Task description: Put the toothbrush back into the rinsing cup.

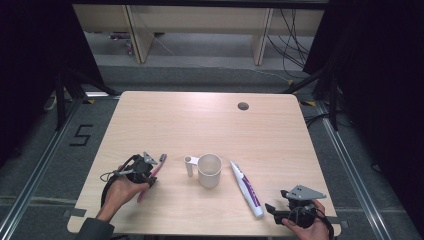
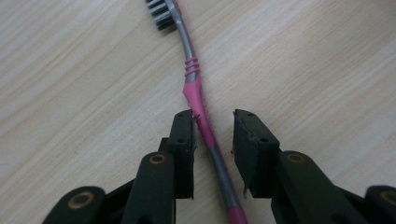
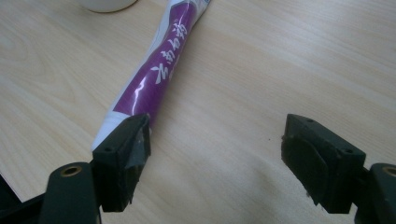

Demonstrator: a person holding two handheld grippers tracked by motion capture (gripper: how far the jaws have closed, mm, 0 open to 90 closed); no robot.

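— Where the left gripper (image 2: 214, 116) rises from the bottom of its own view, how does the toothbrush (image 2: 201, 107) lie to it?

— Between the jaws. The pink and grey handle runs up from the bottom centre of that frame, passes close against the left-hand pad and stands apart from the right-hand one. The jaws are part closed around it, not yet pressing from both sides, so nothing is gripped. Past the tips the handle bends towards the upper left, and the dark bristles sit at the top edge, lying on the wooden table (image 2: 317, 70).

— And from above?

— In the high view the left gripper (image 1: 150, 172) sits at lower left, the toothbrush (image 1: 159, 166) slanting under it, its head pointing up and to the right.

— The other one?

— The right gripper (image 3: 215, 140) stands wide and empty. A purple and white toothpaste tube (image 3: 161, 70) lies by its left-hand jaw, its end just at that tip, outside the gap. The tube runs away to the top of the frame.

— Farther off?

— In the high view, near the middle, a white mug (image 1: 209, 170) stands upright between toothbrush and tube (image 1: 246, 187), well apart from the right gripper (image 1: 280, 210) at lower right.
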